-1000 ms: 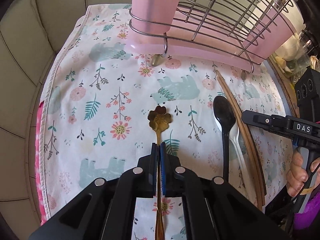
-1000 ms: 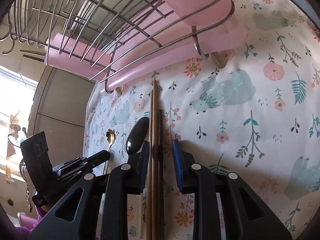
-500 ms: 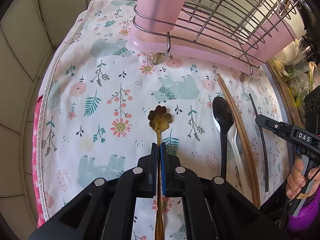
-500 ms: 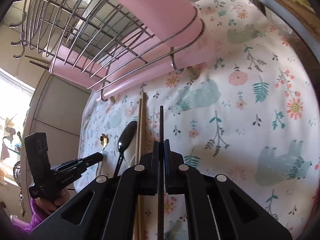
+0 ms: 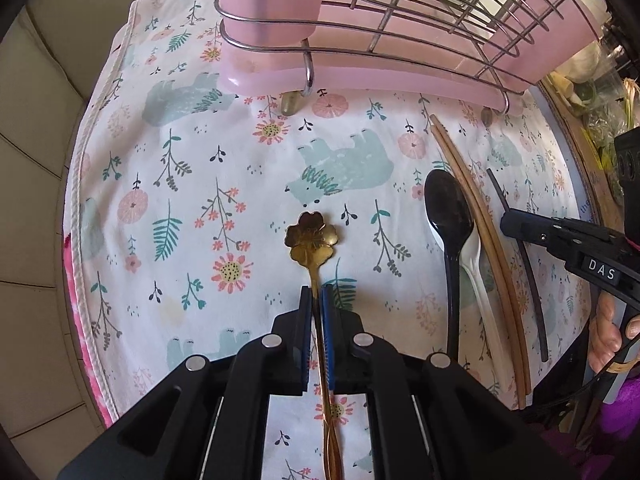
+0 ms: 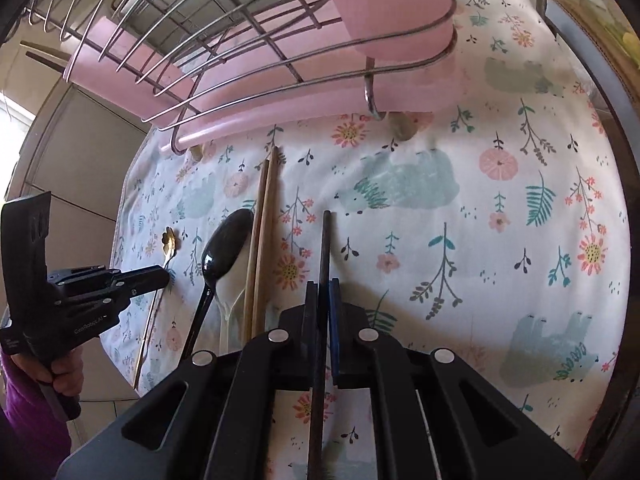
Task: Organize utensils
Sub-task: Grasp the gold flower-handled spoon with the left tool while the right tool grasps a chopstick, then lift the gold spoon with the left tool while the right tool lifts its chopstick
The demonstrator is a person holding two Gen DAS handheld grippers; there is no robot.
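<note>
Left tongs (image 5: 317, 294): clenched on the gold spoon (image 5: 311, 236), its handle between the pads.
Right tongs (image 6: 323, 290): clenched on a dark chopstick (image 6: 325, 240), just closed.
Tabletop: black spoon (image 5: 448, 216), white spoon (image 5: 478, 280) and wooden chopsticks (image 5: 480, 216) side by side on the floral cloth (image 5: 180, 184).
Beyond: pink rack (image 5: 360, 76).

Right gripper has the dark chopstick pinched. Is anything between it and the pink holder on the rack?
Nothing visible. The right gripper is shut on the dark chopstick, and only bare floral cloth lies ahead up to the pink holder. The wooden chopsticks lie off to the side.
</note>
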